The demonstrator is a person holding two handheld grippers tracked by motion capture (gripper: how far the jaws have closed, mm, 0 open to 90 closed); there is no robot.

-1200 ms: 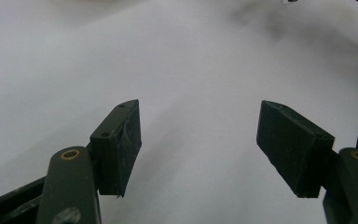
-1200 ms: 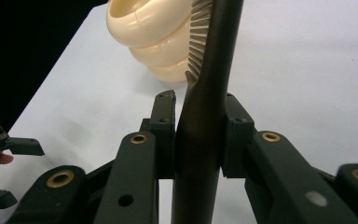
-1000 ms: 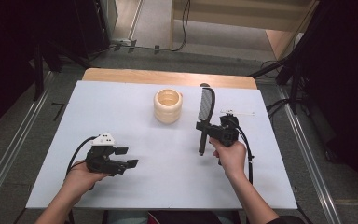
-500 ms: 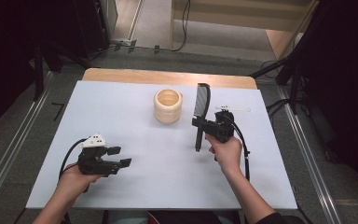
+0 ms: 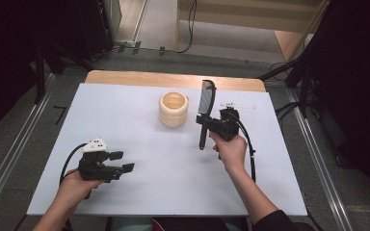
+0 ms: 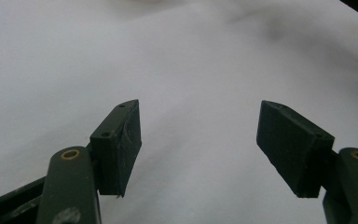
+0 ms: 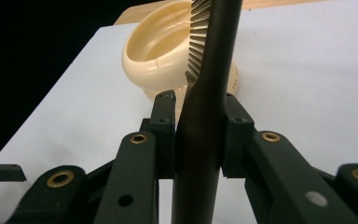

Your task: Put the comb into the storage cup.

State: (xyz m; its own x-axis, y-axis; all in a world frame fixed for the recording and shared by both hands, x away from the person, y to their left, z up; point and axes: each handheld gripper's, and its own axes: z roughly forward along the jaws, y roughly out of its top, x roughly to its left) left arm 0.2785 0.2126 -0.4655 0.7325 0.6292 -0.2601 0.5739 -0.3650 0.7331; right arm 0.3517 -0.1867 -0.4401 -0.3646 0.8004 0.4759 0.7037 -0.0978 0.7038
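The right gripper (image 5: 206, 123) is clamped on the handle of a black comb (image 5: 205, 103), held upright above the white surface (image 5: 125, 110) at about 3 o'clock of the cream cup (image 5: 174, 109). Well apart at 7 o'clock from the cup, the left gripper (image 5: 124, 161) hangs over the surface with jaws spread and nothing between them.

1. Left hand (image 5: 74, 185) entering from the lower left edge, wrapped around the left gripper (image 5: 123, 161), low over the table.
2. Left gripper's jaws spread wide, nothing between the pads (image 6: 121, 147).
3. Right hand (image 5: 231, 151) reaching in from the bottom, forearm angled up and leftward.
4. Right gripper (image 5: 203, 123) raised, pointing left, jaws clamped tight on a dark handle (image 7: 200, 140).
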